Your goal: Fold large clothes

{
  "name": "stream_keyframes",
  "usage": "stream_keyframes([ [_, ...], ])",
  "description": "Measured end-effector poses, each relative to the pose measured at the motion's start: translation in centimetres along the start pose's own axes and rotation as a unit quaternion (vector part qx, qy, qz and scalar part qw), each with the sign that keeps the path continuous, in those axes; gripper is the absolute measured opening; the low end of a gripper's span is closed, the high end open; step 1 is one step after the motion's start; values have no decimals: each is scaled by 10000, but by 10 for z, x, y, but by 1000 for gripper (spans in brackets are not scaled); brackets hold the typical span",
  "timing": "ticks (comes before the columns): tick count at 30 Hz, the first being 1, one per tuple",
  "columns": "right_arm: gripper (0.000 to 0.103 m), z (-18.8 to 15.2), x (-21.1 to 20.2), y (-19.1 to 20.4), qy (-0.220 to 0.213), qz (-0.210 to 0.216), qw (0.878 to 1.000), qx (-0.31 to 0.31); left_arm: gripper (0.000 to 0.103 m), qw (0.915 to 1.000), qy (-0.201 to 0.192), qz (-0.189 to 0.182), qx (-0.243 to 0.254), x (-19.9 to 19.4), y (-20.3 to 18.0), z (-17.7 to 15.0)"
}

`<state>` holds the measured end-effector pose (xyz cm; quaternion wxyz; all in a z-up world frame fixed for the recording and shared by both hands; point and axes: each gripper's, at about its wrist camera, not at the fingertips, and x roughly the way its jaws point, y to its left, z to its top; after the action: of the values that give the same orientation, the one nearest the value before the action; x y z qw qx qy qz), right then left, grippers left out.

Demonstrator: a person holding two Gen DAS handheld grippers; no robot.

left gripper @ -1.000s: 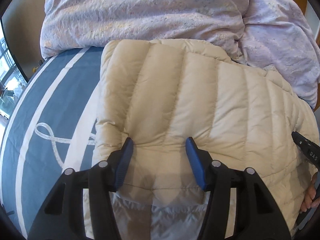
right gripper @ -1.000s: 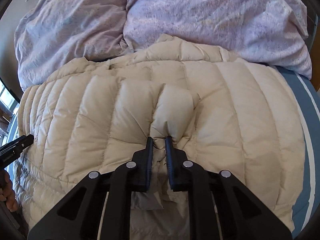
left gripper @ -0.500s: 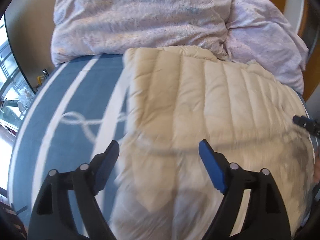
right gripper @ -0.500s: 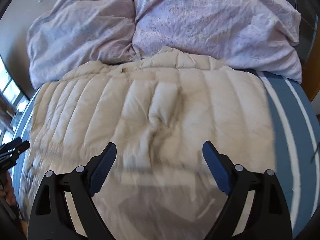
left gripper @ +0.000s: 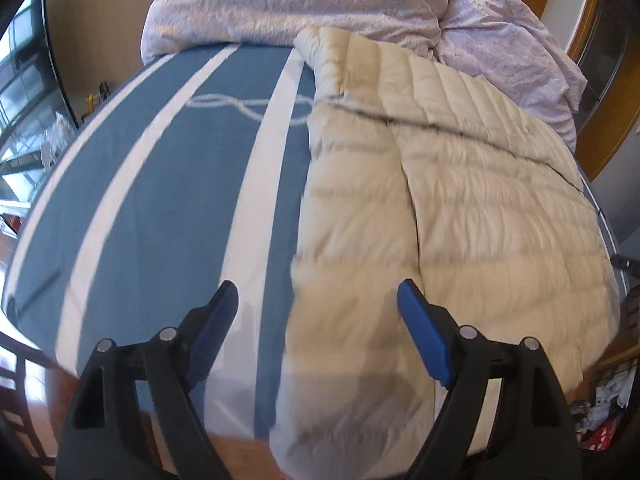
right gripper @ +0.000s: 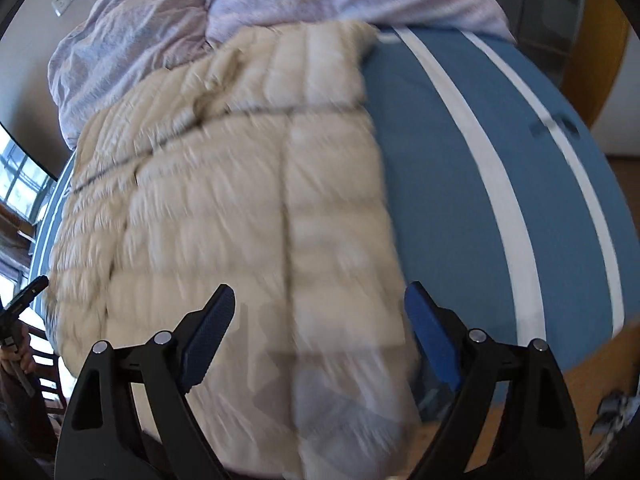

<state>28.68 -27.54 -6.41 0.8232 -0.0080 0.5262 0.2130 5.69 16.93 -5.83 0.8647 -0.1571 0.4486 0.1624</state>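
A cream quilted down jacket lies flat on a blue bedspread with white stripes. Its near end hangs over the bed's front edge. It also shows in the right wrist view, with the bedspread to its right. My left gripper is open and empty, held back above the jacket's near left edge. My right gripper is open and empty, held back above the jacket's near right part. Neither touches the jacket. Both views are blurred.
A crumpled lilac duvet is piled at the head of the bed, touching the jacket's far end; it also shows in the right wrist view. Wooden floor lies below the bed's front edge. A window is at the left.
The right gripper has let go of the jacket fold and opened. Both grippers have pulled back from the jacket toward the bed's front edge. The jacket now lies flat.
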Motion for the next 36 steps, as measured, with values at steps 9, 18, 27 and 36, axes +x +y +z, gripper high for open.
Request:
stream_keyframes([
  [9,55,-56,-14,-37,25,748,9953,612,56,9978,-13,-548,-386,-17,10,-43],
  [18,20,-70,-13,-39,70,1251,9891,777,36,9964,-32,-684,-505,-23,8,-53],
  [27,8,-61,-24,-38,-171,1208,9903,668,10,9987,27,-445,-250,-23,-6,-50],
  [36,7,-48,-36,-38,-439,1102,9907,661,5,9997,-204,-153,65,-38,-15,-45],
])
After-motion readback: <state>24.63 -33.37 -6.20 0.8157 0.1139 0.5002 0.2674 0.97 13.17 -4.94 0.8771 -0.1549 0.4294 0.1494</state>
